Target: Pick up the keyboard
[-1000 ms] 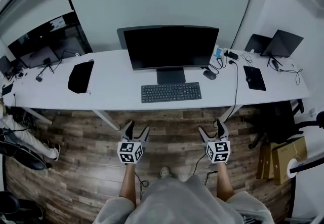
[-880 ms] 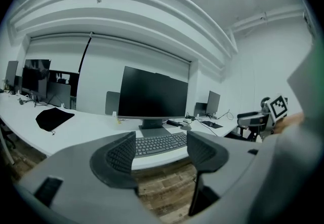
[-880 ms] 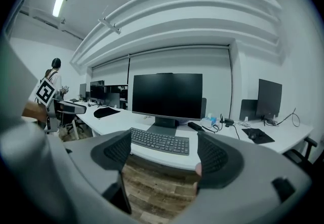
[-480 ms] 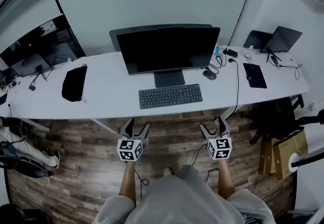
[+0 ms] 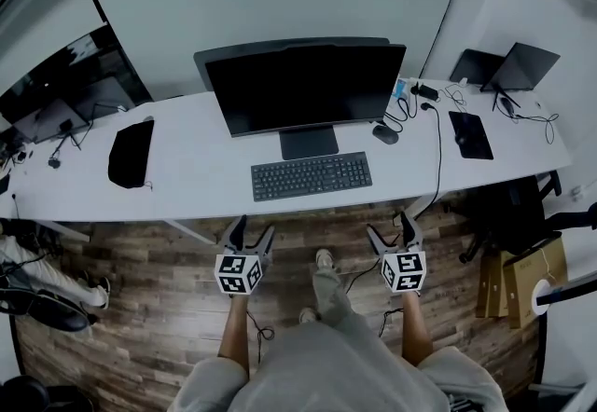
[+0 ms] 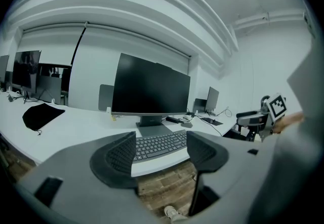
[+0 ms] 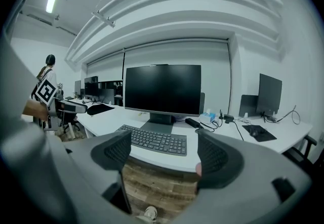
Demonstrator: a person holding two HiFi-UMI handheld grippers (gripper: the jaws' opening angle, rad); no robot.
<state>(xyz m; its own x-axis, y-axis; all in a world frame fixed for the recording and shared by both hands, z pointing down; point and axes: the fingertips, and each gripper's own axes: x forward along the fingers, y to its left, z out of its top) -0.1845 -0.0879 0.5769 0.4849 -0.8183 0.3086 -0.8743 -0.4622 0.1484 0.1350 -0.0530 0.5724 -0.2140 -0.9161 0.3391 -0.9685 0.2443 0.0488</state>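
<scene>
Both claws are empty, jaws apart, nothing between them. The left claw (image 5: 253, 231) is low centre-left in the head view and the right claw (image 5: 390, 229) low centre-right. Both hang over the floor (image 5: 140, 289), short of the table (image 5: 187, 191) edge.

The keyboard (image 5: 311, 176) is at frame centre, flat on the table just in front of the monitor (image 5: 303, 84) stand. Its long side runs roughly along the near edge, and it's untouched.

My read is that this is the approach step. To do it well:
- Raise both claws to table height and take one short end each. It's wide and thin, so a single mid-grab would likely tip.
- It lies flat with little gap under it. Sliding the front lip over the table edge first should let a jaw get beneath.
- Keep clear of the stand behind it, and of the mouse (image 5: 384, 133) and cables to the right.
- I can't see a keyboard cable, so lift slowly in case it's wired.

Containers:
- A black bag (image 5: 131, 152) is on the table at left; its contents aren't visible.
- A small box (image 7: 206, 117) sits right of the monitor in the right gripper view; it looks like tissues.
- Cardboard boxes (image 5: 522, 284) are on the floor at lower right; I can't tell what's in them.
</scene>
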